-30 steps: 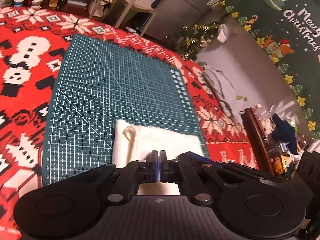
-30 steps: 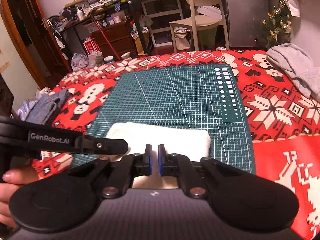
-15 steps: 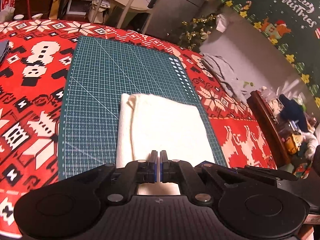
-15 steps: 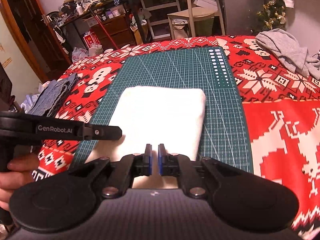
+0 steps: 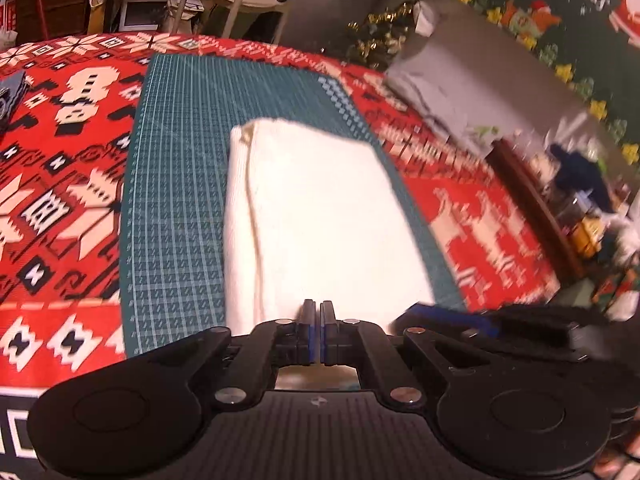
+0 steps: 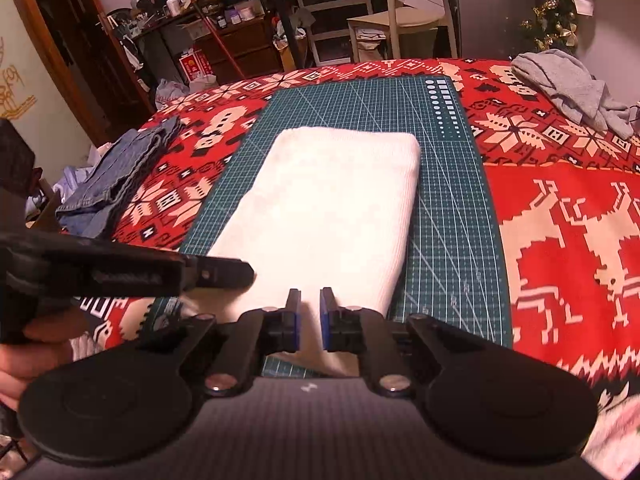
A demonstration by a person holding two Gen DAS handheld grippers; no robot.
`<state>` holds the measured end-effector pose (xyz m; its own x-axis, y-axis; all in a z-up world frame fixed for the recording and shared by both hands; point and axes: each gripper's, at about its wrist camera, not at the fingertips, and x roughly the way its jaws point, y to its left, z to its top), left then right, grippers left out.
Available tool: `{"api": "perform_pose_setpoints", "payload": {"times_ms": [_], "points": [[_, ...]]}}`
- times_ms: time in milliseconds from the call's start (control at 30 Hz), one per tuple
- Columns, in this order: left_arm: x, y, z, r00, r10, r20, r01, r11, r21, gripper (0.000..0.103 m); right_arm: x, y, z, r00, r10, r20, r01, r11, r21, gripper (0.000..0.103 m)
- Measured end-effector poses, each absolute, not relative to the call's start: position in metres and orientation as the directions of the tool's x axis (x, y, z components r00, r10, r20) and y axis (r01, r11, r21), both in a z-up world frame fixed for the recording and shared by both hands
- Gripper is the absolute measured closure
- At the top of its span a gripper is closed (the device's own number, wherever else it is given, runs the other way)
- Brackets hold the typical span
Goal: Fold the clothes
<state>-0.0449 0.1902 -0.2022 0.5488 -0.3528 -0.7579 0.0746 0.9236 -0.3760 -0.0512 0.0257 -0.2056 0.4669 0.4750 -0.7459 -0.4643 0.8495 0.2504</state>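
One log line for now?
left tongs: shut, empty | right tongs: opening, empty | folded white cloth: on green cutting mat

We see warm, dim indoor light, the folded white ribbed cloth point(image 5: 320, 216) blown out, motion blur toward three o'clock, fisheye bending at the rims.

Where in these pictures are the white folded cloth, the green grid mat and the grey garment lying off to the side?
white folded cloth point(image 6: 332, 208), right wrist view, middle of its top face
green grid mat point(image 6: 452, 184), right wrist view, bare strip right of the cloth
grey garment point(image 6: 560, 84), right wrist view, middle of the crumpled heap
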Motion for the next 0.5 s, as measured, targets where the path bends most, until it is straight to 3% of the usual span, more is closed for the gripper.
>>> {"api": "perform_pose_setpoints", "payload": {"times_ms": [500], "points": [[-0.052, 0.196, -0.186, 0.592, -0.374, -0.714, 0.062, 0.904, -0.422, 0.099, -0.055, 0.015, -0.199, 0.492, 0.476, -0.729, -0.465, 0.851, 0.243, 0.092]]}}
